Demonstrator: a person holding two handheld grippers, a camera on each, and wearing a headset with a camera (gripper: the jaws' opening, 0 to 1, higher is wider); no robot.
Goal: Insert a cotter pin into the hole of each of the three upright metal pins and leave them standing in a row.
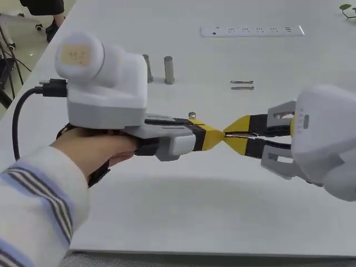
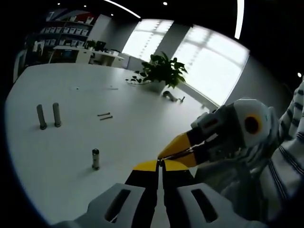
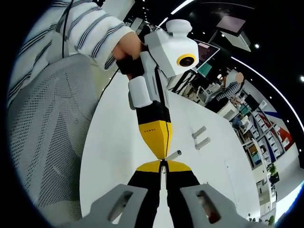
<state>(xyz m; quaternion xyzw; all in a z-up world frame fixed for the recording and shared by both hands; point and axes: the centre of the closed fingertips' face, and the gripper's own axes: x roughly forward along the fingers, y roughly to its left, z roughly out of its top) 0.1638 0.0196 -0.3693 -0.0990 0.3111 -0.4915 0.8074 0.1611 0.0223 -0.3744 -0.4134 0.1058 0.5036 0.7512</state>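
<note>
Two tall upright metal pins (image 1: 147, 69) (image 1: 168, 70) stand side by side at the back of the white table (image 1: 183, 206). A third, shorter pin (image 1: 192, 115) stands just behind my left gripper (image 1: 221, 135). Two loose cotter pins (image 1: 242, 85) lie to the right of the tall pins. My left gripper and right gripper (image 1: 227, 135) meet tip to tip above the table, both with yellow jaws closed. A thin cotter pin (image 1: 245, 134) lies between the right jaws. Whether the left jaws also pinch its end, I cannot tell. In the left gripper view the short pin (image 2: 95, 158) stands ahead on the left.
A white power strip (image 1: 253, 31) lies far back on the table. A potted plant (image 2: 161, 71) stands at the table's far end. An office chair (image 1: 39, 11) is off the back left corner. A mesh chair back (image 3: 42, 137) is near the person.
</note>
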